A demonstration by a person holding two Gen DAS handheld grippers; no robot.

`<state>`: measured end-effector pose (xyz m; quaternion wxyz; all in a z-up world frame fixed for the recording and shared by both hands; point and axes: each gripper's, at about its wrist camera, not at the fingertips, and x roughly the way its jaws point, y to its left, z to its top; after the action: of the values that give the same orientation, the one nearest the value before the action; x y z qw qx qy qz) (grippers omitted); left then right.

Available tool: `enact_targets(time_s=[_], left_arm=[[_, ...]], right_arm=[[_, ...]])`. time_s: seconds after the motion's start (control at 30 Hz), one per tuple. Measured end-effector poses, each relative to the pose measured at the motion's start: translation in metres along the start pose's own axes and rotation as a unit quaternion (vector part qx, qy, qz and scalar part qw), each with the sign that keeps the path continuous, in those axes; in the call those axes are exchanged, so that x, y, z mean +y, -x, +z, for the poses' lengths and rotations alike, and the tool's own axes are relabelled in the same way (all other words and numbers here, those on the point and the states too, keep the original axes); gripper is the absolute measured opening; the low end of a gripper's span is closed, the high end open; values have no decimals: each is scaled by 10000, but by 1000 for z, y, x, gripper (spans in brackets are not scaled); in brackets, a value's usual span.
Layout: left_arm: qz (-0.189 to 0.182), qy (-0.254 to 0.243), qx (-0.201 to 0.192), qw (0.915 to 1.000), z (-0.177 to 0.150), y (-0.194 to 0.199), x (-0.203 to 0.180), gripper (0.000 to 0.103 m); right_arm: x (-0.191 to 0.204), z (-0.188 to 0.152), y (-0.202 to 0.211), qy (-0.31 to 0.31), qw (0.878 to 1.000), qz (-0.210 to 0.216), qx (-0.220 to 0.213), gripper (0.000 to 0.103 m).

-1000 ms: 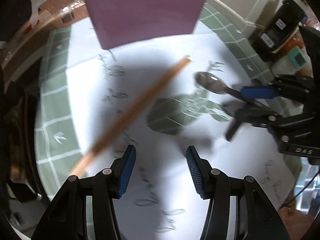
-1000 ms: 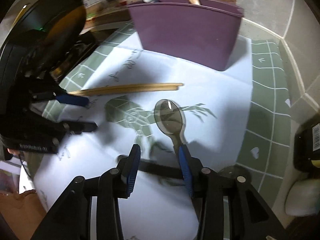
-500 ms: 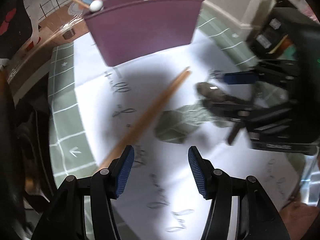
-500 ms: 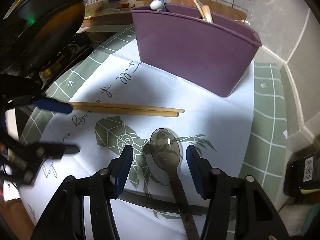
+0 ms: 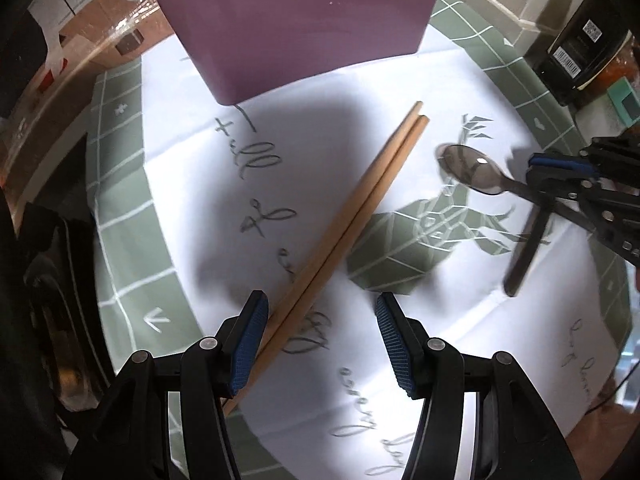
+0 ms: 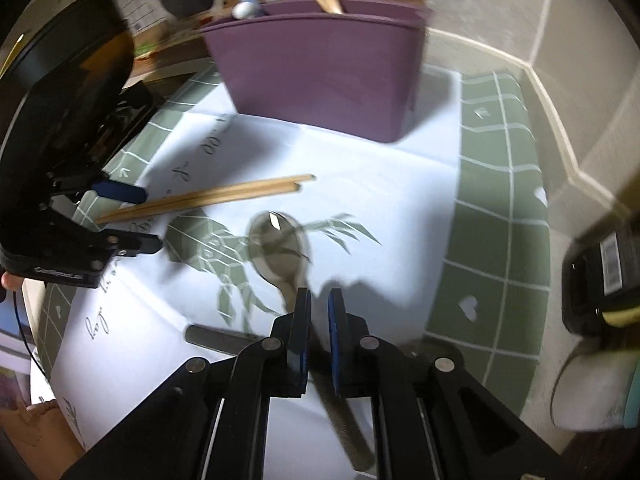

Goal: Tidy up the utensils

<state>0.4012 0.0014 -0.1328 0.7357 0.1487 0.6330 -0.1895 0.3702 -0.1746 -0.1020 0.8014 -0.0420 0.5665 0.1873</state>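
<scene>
A pair of wooden chopsticks (image 5: 360, 208) lies slantwise on the white printed sheet (image 5: 248, 240). Their near ends run between the fingers of my open left gripper (image 5: 318, 340), close to the left pad, which hangs straight above them. A grey metal spoon (image 6: 278, 248) lies to the right of the chopsticks (image 6: 208, 198), and my right gripper (image 6: 318, 312) is shut on its neck. In the left wrist view the right gripper (image 5: 560, 176) holds the spoon (image 5: 468, 168) from the right. The purple utensil caddy (image 5: 300, 20) stands behind, with chopsticks and a white-tipped utensil in it.
A dark straight handle (image 6: 216, 336) lies on the sheet under the spoon's stem. A green gridded mat (image 5: 120, 200) lies under the sheet. A black box with a barcode (image 5: 580, 40) stands at the right, near the wall. The left gripper (image 6: 134, 218) is close on the left.
My right gripper slid back along the spoon and closed on its neck. The left gripper shifted over the chopsticks, so their ends now lie between its fingers.
</scene>
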Motion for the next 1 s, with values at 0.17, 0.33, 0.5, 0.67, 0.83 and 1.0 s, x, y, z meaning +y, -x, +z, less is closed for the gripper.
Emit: enact_targets(time_s=[0.17, 0.33, 0.5, 0.67, 0.83, 1.0], left_arm=[[-426, -128, 34, 9990, -6, 5, -20, 58], [-676, -283, -139, 9972, -6, 18, -36, 58], [-264, -497, -468, 9973, 5, 38, -28, 57], [-84, -503, -253, 9984, 10, 29, -11, 57], [-370, -611, -49, 9974, 14, 19, -21, 44], [-456, -403, -79, 9981, 25, 21, -16, 43]], right_arm=[[-9, -2, -4, -154, 9998, 74, 74, 9], [-10, -2, -4, -179, 9998, 109, 62, 14], [-15, -6, 7, -172, 9998, 42, -99, 27], [-18, -5, 10, -120, 9998, 13, -136, 28], [-17, -6, 11, -95, 9998, 42, -165, 30], [-17, -9, 14, -141, 9997, 78, -180, 34]])
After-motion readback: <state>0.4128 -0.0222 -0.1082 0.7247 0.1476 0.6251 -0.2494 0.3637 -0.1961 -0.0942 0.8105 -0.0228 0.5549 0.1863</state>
